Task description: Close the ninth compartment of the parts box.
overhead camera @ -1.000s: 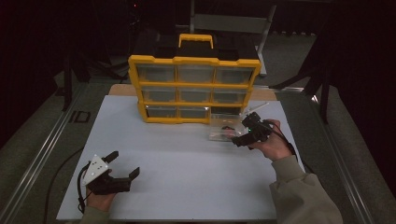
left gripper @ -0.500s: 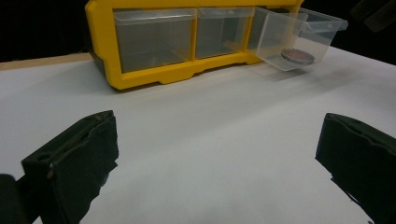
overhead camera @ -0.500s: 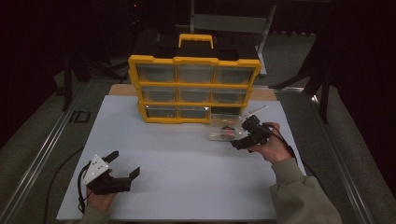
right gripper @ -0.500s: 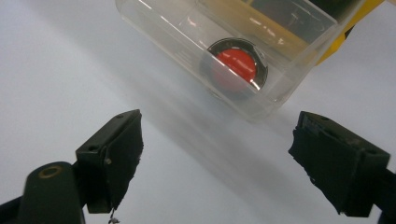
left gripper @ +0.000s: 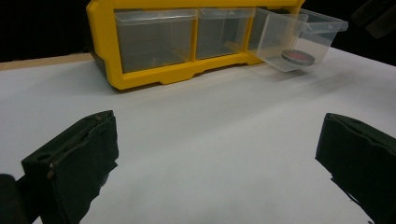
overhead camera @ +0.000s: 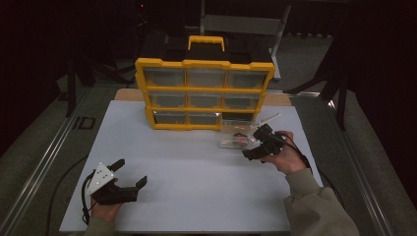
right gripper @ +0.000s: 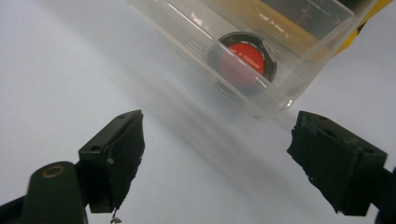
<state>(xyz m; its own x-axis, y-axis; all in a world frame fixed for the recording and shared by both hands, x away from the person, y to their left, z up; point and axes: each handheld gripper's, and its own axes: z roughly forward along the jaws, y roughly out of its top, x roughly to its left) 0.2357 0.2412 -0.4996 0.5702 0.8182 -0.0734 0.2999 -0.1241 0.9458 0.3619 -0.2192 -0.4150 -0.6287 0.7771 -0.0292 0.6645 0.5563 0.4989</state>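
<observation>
A white desk (overhead camera: 196,196) fills the middle of the high view, with a yellow drawer cabinet (overhead camera: 204,93) at upper centre. A clear drawer (overhead camera: 237,133) stands pulled out from its bottom right corner. The right claw (overhead camera: 253,145), right of centre, sits just beside the drawer, jaws wide and gripping nothing; the left claw (overhead camera: 132,173), lower left, is likewise open and empty. The right gripper view reveals a small red-and-black disc (right gripper: 245,57) lying inside the drawer, at upper centre.
</observation>
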